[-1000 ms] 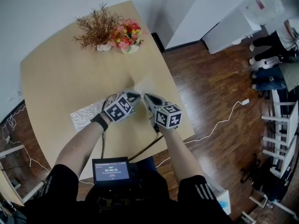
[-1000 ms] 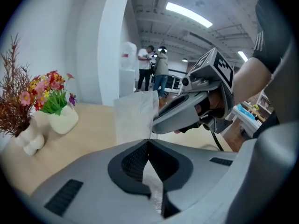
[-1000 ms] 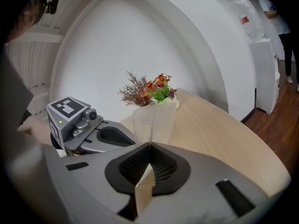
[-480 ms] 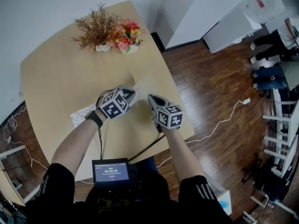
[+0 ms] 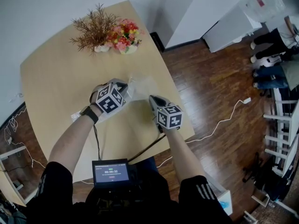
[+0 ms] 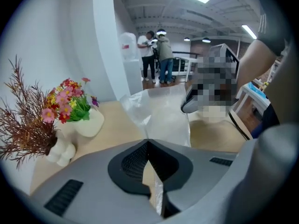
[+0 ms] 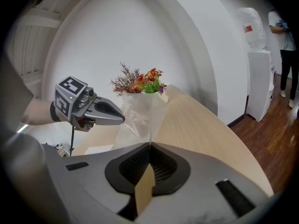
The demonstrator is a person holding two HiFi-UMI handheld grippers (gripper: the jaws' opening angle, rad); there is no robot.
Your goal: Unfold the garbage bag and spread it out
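Observation:
The thin, see-through garbage bag [image 5: 143, 86] hangs as a crumpled sheet between both grippers above the tan table [image 5: 56, 73]. My left gripper [image 5: 125, 86] is shut on one part of the film; in the left gripper view the plastic [image 6: 161, 118] runs up out of the closed jaws [image 6: 148, 143]. My right gripper [image 5: 152, 100] is shut on the sheet's near edge, and the bag [image 7: 140, 115] rises from its jaws [image 7: 149, 144] toward the left gripper [image 7: 122, 119]. A small end of the bag [image 5: 74, 116] still shows by my left wrist.
Two white vases with dried twigs and coloured flowers [image 5: 110, 34] stand at the table's far edge. The table's right edge [image 5: 180, 106] drops to a wooden floor with a white cable [image 5: 219, 122]. A small screen [image 5: 111, 172] sits at my chest. People stand far right [image 5: 275, 55].
My left gripper has moved left and away across the table toward the flowers, lifting the bag's film off the table. The right gripper has barely shifted.

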